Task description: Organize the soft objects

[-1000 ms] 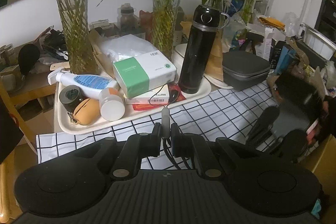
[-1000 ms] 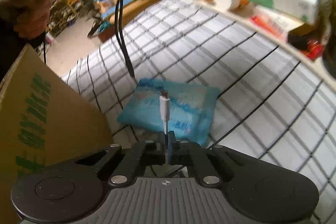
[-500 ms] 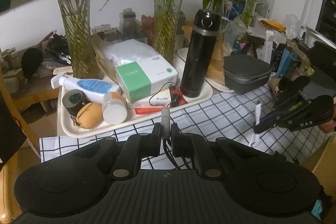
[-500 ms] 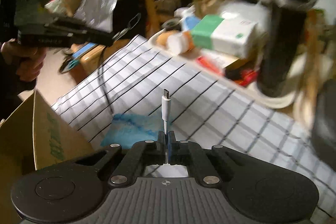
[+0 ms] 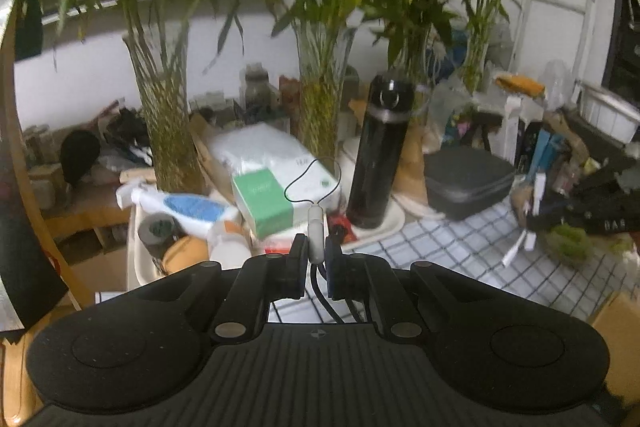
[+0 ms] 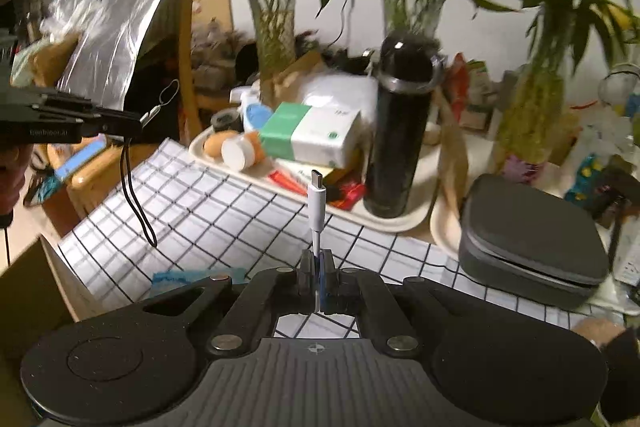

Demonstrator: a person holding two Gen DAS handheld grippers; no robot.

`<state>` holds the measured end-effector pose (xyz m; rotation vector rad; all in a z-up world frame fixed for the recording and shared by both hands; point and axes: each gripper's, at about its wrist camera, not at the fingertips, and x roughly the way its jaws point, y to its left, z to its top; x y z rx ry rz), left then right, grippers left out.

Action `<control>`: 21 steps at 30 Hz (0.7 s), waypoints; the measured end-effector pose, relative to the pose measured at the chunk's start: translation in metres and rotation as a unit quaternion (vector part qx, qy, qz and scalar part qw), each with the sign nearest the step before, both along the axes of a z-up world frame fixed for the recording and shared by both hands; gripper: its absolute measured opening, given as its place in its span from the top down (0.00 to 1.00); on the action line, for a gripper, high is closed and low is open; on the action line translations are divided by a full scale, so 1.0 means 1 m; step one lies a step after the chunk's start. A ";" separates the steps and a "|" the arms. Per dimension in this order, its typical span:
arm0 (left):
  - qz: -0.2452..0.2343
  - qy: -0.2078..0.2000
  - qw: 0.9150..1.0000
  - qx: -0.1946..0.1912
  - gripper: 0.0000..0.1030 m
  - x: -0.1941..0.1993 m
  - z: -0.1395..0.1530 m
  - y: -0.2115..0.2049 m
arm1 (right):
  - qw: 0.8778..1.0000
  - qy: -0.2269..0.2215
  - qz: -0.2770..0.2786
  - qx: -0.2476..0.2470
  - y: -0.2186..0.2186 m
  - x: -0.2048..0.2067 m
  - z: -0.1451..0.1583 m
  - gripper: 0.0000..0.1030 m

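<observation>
The right hand-held gripper [image 6: 317,263] is seen clenched on a white charging cable [image 6: 316,203], whose plug stands upright just above the closed jaws. Compared with a second ago, this hand-held gripper has been raised and tilted upward: the blue soft packet [image 6: 196,275] that filled the middle of its view is now reduced to a strip at the lower edge, lying on the checked cloth [image 6: 224,215] of the counter, while the cluttered tray [image 6: 400,225] with the green-and-white tissue pack [image 6: 312,137] and the black flask [image 6: 396,131] is brought into view.

The left hand-held gripper [image 5: 316,259] is clenched on a small white connector [image 5: 316,231] with a thin black cord looping from it; black cord also hangs beneath it. It has been lifted only slightly, and its outlook on the tray is little altered. In the left view the right hand-held gripper is seen at the right edge, blurred, with the white cable trailing below.

Both cords are thus held off the counter, and it is judged that they are being carried toward a place of storage; no such place can be identified. The blue packet is left untouched and is still to be dealt with.
</observation>
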<state>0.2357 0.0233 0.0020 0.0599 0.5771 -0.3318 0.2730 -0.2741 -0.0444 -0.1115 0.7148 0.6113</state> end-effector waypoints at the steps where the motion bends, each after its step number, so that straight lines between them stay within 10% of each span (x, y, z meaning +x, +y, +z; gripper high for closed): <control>1: 0.002 -0.008 1.000 -0.005 0.91 -0.004 0.005 0.001 | 1.000 -0.001 0.000 0.003 -0.001 -0.004 0.002 0.96; 21: 0.009 -0.098 0.991 -0.086 0.91 -0.084 0.033 -0.006 | 0.996 0.013 0.043 0.074 -0.014 -0.104 0.032 0.96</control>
